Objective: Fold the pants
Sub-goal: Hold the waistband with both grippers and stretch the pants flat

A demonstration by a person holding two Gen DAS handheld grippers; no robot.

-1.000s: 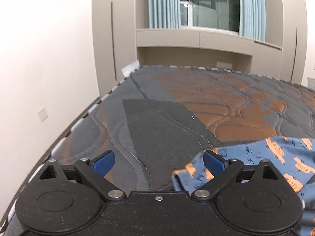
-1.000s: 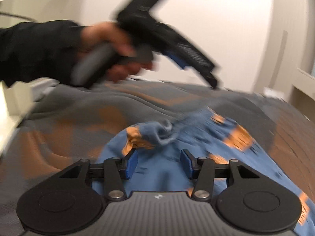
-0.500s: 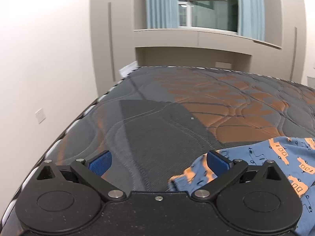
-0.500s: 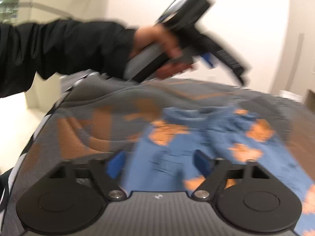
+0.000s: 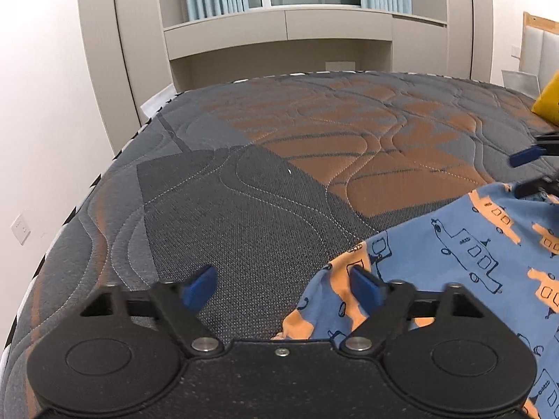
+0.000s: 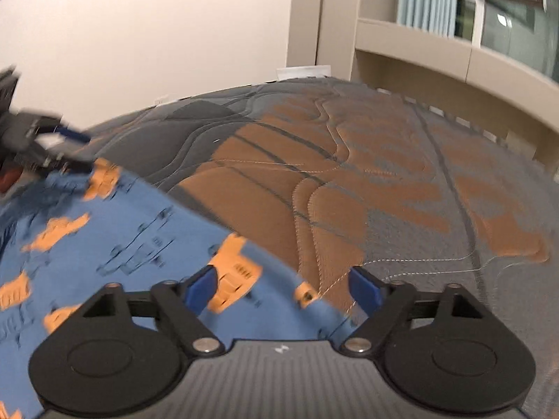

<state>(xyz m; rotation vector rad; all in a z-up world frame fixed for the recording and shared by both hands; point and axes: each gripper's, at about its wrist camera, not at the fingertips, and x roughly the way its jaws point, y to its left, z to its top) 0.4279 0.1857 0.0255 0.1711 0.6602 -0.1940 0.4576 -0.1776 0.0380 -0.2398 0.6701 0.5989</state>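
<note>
The blue pants [image 5: 464,251] with an orange vehicle print lie spread on the grey and orange mattress [image 5: 279,181]. In the left wrist view they fill the lower right. My left gripper [image 5: 283,284] is open and empty, just above the mattress, with its right pad over the pants' near corner. In the right wrist view the pants [image 6: 104,244] fill the lower left. My right gripper [image 6: 279,286] is open and empty, and the pants' edge runs between its pads. Each gripper shows at the edge of the other's view: the right one [image 5: 534,171], the left one [image 6: 45,146].
The mattress's left edge [image 5: 87,195] drops beside a white wall. Beige cabinets [image 5: 286,35] and a curtained window stand beyond the far end. A yellow object [image 5: 548,99] lies at the far right of the bed.
The right gripper has opened wider and swung right, from facing the left hand to facing along the bed. The pants look flatter. The left gripper has shifted a little toward the pants' corner.
</note>
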